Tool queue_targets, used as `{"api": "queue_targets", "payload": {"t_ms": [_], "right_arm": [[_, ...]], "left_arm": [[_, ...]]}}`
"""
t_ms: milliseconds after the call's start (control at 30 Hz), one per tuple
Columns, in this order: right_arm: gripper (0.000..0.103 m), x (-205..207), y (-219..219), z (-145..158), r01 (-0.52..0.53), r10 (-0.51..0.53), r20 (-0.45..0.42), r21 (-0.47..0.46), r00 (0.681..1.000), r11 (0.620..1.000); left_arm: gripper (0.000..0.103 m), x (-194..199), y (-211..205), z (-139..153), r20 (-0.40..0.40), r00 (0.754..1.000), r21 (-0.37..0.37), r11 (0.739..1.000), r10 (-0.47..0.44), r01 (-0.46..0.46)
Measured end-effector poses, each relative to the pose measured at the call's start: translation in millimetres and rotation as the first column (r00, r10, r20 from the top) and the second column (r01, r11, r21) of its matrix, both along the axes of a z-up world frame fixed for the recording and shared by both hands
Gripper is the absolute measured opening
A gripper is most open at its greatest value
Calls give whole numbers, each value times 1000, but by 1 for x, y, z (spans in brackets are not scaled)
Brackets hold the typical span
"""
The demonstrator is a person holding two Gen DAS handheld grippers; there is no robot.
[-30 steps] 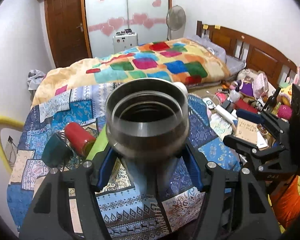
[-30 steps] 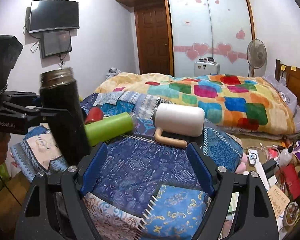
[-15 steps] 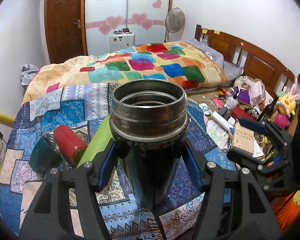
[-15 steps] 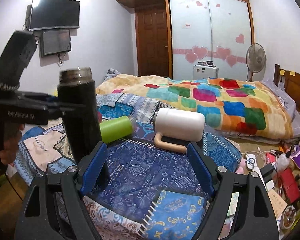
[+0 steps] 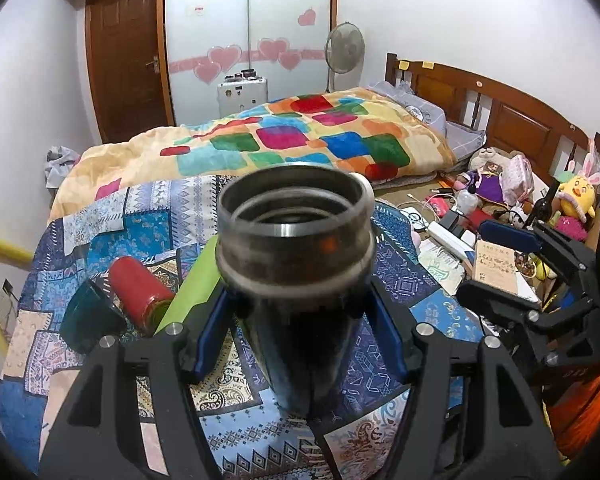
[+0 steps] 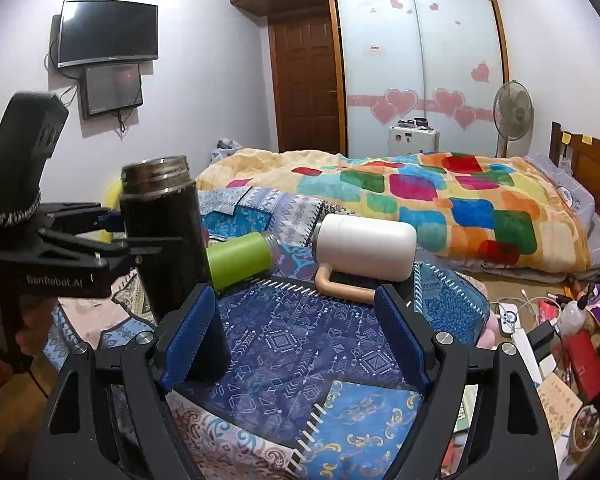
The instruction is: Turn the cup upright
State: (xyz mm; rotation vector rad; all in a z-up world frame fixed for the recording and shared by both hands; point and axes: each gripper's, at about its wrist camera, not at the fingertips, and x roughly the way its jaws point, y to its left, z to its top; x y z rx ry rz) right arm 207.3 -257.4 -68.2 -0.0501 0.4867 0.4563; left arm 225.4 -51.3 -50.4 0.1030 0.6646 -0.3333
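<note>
My left gripper [image 5: 296, 332] is shut on a black metal flask cup [image 5: 294, 240], gripping its body below the threaded steel rim. The cup stands upright with its open mouth up, and its base is at the patterned blue cloth [image 5: 396, 280]. In the right wrist view the same cup [image 6: 164, 236] stands upright at the left, held by the left gripper [image 6: 118, 232]. My right gripper [image 6: 296, 336] is open and empty, low over the cloth [image 6: 292, 344].
A green bottle [image 6: 240, 258], a white bottle with a tan handle [image 6: 364, 246], a red bottle [image 5: 138, 292] and a teal cup [image 5: 88, 320] lie on their sides on the cloth. A bed [image 6: 420, 196] with a colourful blanket is behind. Clutter [image 5: 496, 236] covers the floor at right.
The black cup has gone from tilted to upright and come down toward the cloth in my left gripper. My right gripper has stayed open and nearly still.
</note>
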Motion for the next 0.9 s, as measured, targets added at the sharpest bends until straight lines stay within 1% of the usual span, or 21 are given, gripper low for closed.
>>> {"api": "queue_targets", "payload": {"t_ms": [133, 200, 267, 333, 433, 533, 567, 600, 667, 733, 800, 833, 867, 900], "right_arm": [[80, -14, 2, 12, 6, -7, 23, 7, 1000, 1000], [80, -24, 2, 21, 9, -9, 39, 19, 999, 1000], [80, -34, 3, 28, 12, -14, 56, 27, 998, 1000], [83, -47, 5, 38, 15, -18, 84, 40, 996, 999], [84, -67, 6, 53, 19, -27, 127, 66, 992, 998], [84, -86, 8, 67, 19, -34, 166, 91, 986, 996], [85, -93, 9, 70, 17, -34, 178, 96, 983, 995], [85, -98, 10, 73, 16, -35, 189, 100, 981, 995], [86, -113, 12, 79, 12, -36, 216, 112, 976, 994], [87, -125, 14, 83, 4, -34, 235, 129, 971, 992], [89, -138, 16, 84, 4, -41, 256, 142, 966, 990], [90, -144, 16, 84, 5, -44, 265, 146, 963, 989], [93, -149, 17, 84, 7, -48, 275, 150, 960, 989], [97, -154, 17, 84, 11, -55, 285, 154, 957, 988]], "left_arm": [[67, -11, 6, 2, -9, 1000, -21, 1000, 13, -13], [68, -22, 10, 7, 1, 1000, -33, 999, 18, -18], [68, -36, 13, 14, 31, 999, -39, 999, 32, -30], [68, -50, 17, 22, 64, 997, -47, 998, 42, -39], [68, -80, 24, 38, 137, 988, -65, 996, 70, -62], [68, -115, 33, 54, 224, 968, -85, 992, 114, -97], [68, -121, 35, 58, 242, 962, -88, 991, 123, -105], [68, -135, 38, 63, 276, 950, -96, 988, 142, -120], [68, -152, 42, 69, 314, 935, -105, 985, 165, -139], [69, -173, 44, 75, 362, 911, -114, 980, 197, -166], [71, -191, 48, 78, 399, 889, -127, 974, 224, -188], [75, -196, 48, 79, 409, 882, -132, 972, 232, -194], [79, -206, 49, 80, 425, 873, -141, 970, 240, -198], [81, -211, 49, 81, 433, 868, -145, 969, 243, -199]]}}
